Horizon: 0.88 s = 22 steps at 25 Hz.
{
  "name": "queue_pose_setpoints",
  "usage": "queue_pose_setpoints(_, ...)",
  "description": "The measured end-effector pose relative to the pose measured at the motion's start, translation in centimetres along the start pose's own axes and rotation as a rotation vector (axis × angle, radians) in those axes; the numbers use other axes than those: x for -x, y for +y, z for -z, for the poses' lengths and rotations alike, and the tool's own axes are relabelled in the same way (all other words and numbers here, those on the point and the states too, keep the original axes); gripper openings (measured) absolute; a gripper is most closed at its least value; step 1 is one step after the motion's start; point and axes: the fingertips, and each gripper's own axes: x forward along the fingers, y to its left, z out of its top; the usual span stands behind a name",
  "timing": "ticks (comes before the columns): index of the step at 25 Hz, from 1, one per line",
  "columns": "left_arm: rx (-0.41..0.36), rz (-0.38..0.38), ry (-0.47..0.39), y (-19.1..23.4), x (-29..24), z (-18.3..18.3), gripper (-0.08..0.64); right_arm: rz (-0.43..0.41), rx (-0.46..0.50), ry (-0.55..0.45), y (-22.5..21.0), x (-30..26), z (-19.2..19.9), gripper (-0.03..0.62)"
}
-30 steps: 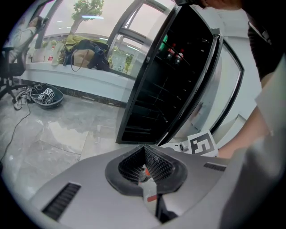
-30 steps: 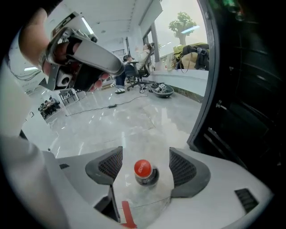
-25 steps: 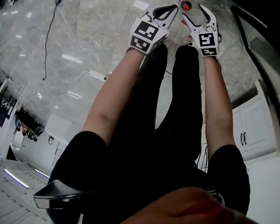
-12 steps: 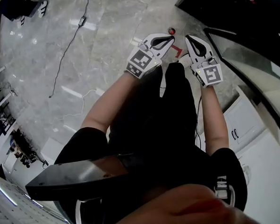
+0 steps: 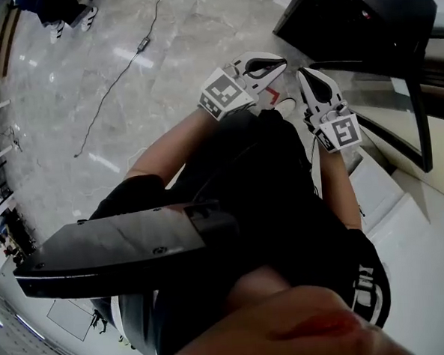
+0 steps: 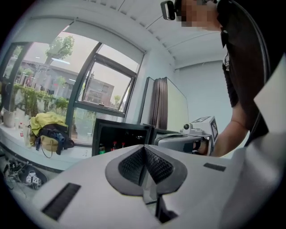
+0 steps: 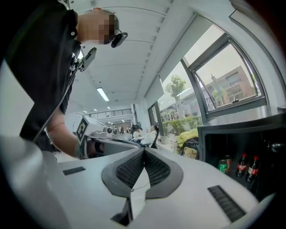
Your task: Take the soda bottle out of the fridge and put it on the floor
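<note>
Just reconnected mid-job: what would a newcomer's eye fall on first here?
The open fridge, low at the right of the right gripper view, with dark soda bottles and a green can inside. Next, the left tool and right tool, both shut and empty, side by side before it.

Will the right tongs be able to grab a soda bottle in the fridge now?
Probably yes: the fridge stands open and nothing blocks the bottles, but the right tongs are shut and would need to open first.
</note>
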Motion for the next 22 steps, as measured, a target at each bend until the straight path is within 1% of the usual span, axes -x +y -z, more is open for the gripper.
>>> queue_pose_setpoints(5,-0.032,0.018,-0.052,-1.8,1.0,-4.8,0.002,-0.002,0.001,-0.059,1.7,1.4,-5.6,0.012)
queue_pose_setpoints(10,-0.064,0.028,-0.080,-3.5,2.4,-8.0,0.000,-0.016,0.002,-0.090,3.1,2.7,-9.3,0.012)
queue_pose_setpoints(14,-0.086,0.027,-0.098,-3.4,2.1,-9.5,0.001,-0.026,0.026,-0.102,2.9,2.8,-11.0,0.012)
queue_pose_setpoints(16,-0.090,0.027,-0.106,-3.3,1.8,-9.7,0.001,-0.032,0.029,-0.101,2.8,2.5,-11.3,0.012)
queue_pose_setpoints(22,-0.066,0.018,-0.120,-2.9,1.8,-9.9,0.001,-0.040,0.060,-0.080,2.4,1.7,-11.4,0.012)
